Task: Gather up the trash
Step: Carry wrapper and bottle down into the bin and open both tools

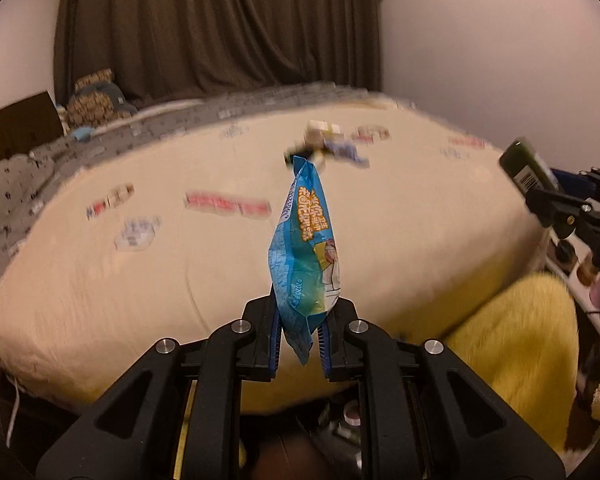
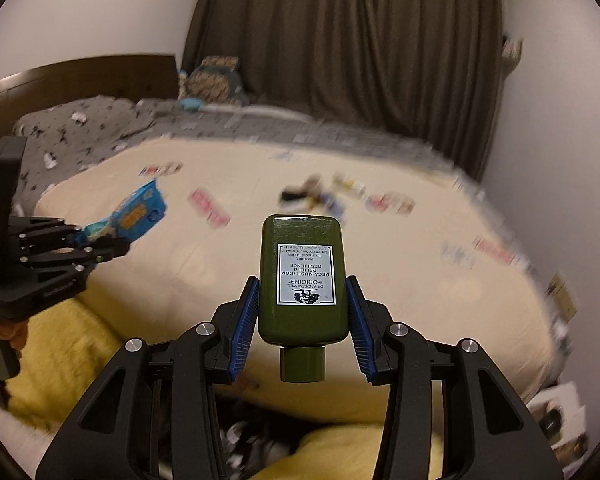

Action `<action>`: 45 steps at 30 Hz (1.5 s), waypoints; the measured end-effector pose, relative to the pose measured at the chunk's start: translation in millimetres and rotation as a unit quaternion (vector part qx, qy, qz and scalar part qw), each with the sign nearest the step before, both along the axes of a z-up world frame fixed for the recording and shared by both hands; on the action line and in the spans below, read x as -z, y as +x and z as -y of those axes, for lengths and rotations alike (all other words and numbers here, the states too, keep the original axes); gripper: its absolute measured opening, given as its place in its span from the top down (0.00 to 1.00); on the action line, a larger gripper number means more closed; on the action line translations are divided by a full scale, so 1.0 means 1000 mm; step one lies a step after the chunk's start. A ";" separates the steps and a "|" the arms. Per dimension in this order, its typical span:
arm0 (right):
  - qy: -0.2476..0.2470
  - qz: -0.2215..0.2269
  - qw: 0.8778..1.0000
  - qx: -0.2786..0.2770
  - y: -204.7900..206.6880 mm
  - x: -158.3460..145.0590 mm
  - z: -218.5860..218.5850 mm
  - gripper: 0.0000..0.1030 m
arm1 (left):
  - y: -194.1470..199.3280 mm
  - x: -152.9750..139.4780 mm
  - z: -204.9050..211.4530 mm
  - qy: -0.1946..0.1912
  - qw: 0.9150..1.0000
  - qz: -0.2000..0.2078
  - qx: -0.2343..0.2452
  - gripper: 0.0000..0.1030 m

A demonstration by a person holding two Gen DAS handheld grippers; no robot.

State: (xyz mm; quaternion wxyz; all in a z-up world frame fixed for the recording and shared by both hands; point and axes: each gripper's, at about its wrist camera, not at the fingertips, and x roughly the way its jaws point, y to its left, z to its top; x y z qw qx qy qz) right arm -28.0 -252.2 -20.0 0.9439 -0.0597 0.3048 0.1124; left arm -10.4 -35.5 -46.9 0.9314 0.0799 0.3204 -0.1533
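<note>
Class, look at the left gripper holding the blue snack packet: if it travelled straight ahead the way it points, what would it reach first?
Probably the cream bedspread. The left gripper, shut on the blue snack packet, points across the bed toward a small blurred clutter of items beyond the packet's tip. Depth is unclear, so which comes first is uncertain.

My bed (image 2: 260, 280) carries a cream blanket (image 1: 180, 280) with small printed patches, spread over most of it. Along the far edge a grey sheet (image 2: 260, 128) shows, and a grey starred pillow (image 2: 72, 132) lies at the head end by the dark headboard (image 2: 80, 80). Near the blanket's middle, toward the far edge, sits a small blurred heap of litter (image 2: 320, 194); I cannot tell what is in it. A yellow cover (image 1: 520, 340) hangs at the near edge.
</note>
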 end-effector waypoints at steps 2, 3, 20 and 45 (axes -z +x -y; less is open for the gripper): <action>0.007 -0.016 1.000 -0.003 -0.001 0.010 -0.002 0.57 | -0.007 0.021 0.001 0.002 0.999 -0.032 0.011 0.87; 0.014 -0.036 0.999 -0.007 0.000 0.022 -0.005 0.57 | -0.010 0.030 0.003 0.004 0.999 -0.044 0.016 0.87; 0.064 -0.256 0.964 -0.011 0.012 0.172 -0.031 0.58 | 0.001 0.166 0.022 0.009 0.963 -0.261 0.066 0.87; 0.094 -0.274 0.957 0.033 0.034 0.193 -0.014 0.26 | 0.010 0.184 0.014 0.036 0.964 -0.261 0.017 0.33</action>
